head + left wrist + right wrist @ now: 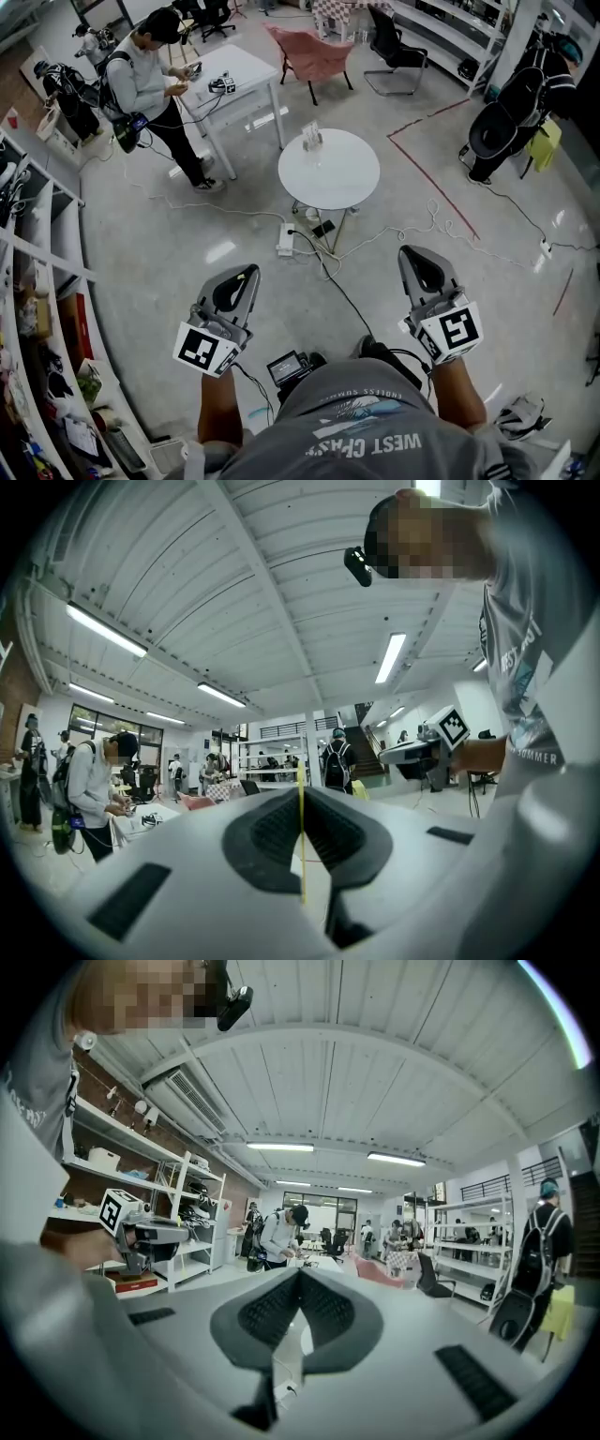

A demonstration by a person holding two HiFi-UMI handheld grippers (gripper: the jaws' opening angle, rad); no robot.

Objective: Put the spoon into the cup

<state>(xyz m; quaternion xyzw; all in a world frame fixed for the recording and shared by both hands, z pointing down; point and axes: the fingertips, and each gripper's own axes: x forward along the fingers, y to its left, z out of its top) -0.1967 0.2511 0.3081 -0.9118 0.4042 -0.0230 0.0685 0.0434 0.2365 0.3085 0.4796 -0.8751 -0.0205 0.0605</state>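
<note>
At upper left a person (pixel 150 66) stands by a white desk (pixel 246 70). At lower left the left gripper (pixel 249 273) has its 2 jaws pressed together on nothing. At upper centre a round table (pixel 352 183) carries a small pale thing (pixel 313 138), too small to tell as cup or spoon. At lower right the right gripper (pixel 411 255) is likewise pressed together and empty.

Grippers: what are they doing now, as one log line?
left gripper shut, empty | right gripper shut, empty | both over floor, away from round table
</note>
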